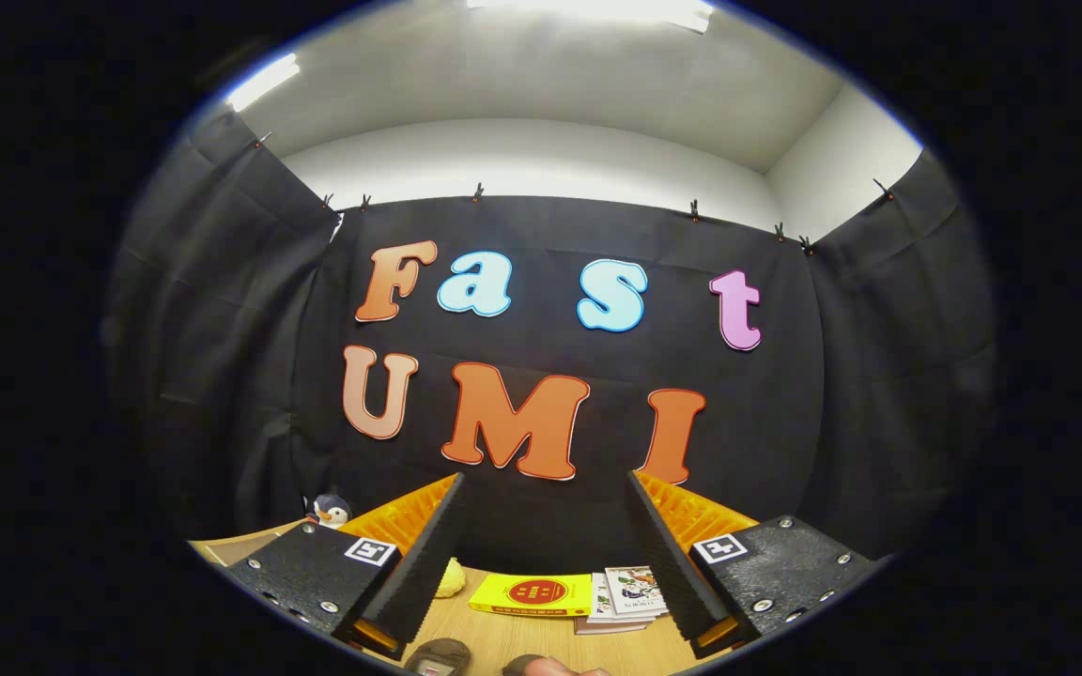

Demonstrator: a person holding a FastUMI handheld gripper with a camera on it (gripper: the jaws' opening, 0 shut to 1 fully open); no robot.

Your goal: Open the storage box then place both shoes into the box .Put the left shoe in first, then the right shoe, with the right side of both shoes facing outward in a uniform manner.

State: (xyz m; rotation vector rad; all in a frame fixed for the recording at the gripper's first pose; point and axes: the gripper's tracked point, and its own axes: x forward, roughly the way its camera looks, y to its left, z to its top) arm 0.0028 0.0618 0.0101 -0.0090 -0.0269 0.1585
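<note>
My gripper point(546, 483) is held high above the wooden table point(503, 634), pointing at the booth's back wall. Its two orange-and-black fingers point(428, 545) stand wide apart with nothing between them, so it is open. Just below the fingers, at the near edge of the table, I see the top of a dark shoe point(436, 655) and a small part of another rounded thing point(550, 667) beside it; too little shows to tell what that is.
A yellow book point(532, 594) and a small stack of booklets point(626, 596) lie on the table beyond the fingers. A yellow soft thing point(450, 577) sits by the left finger. A penguin toy point(330, 510) stands at the back left.
</note>
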